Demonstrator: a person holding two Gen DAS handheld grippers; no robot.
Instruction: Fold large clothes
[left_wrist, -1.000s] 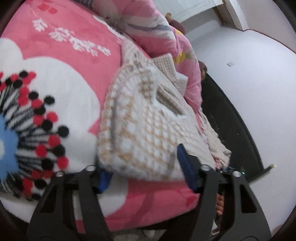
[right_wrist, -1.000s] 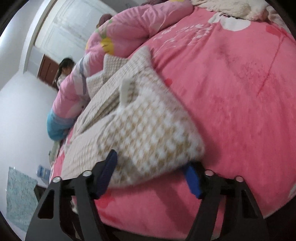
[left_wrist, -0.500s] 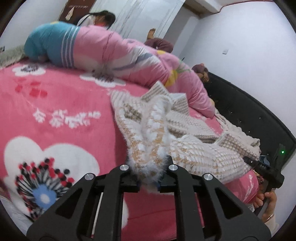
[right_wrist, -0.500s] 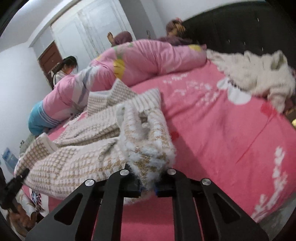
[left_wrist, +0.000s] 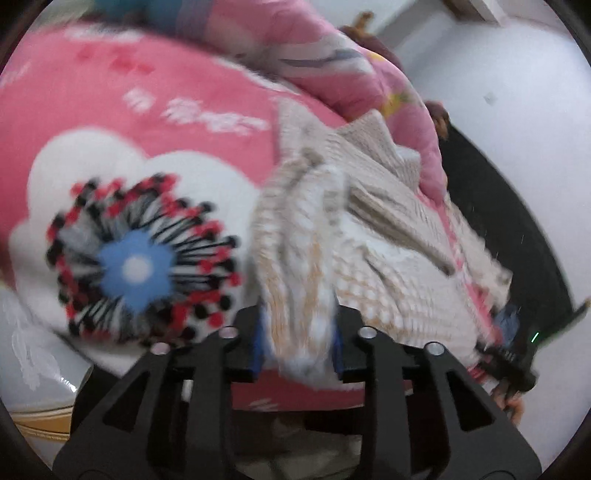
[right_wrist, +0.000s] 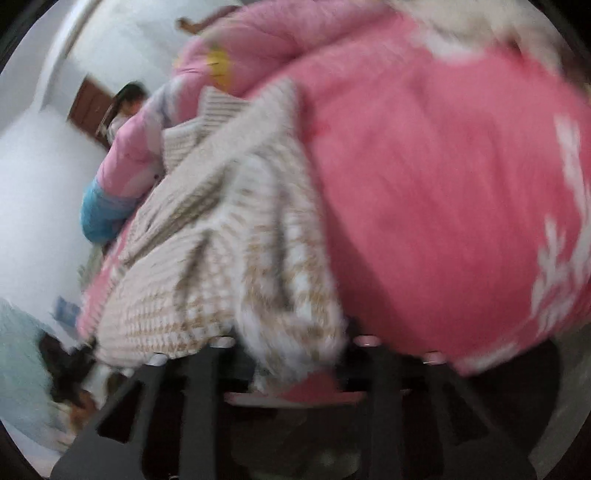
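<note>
Knitwear lies between both sets of fingers: the checked beige-and-white sweater (left_wrist: 354, 236) stretches from the left gripper (left_wrist: 299, 341) toward one o'clock across the pink floral blanket (left_wrist: 110, 110). Both jaws are opening around bunched hem; the right gripper (right_wrist: 295, 363) sees it run toward eleven o'clock.

right gripper (right_wrist: 295, 354): jaws opening, checked knit garment (right_wrist: 229, 266) between them | pink blanket (right_wrist: 424, 203) beneath | blurred

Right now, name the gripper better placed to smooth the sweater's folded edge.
Probably the left gripper: the sweater fold sits clearly between its opening jaws. The right gripper also straddles fabric, jaws opening, but blur hides its fingertips.
</note>
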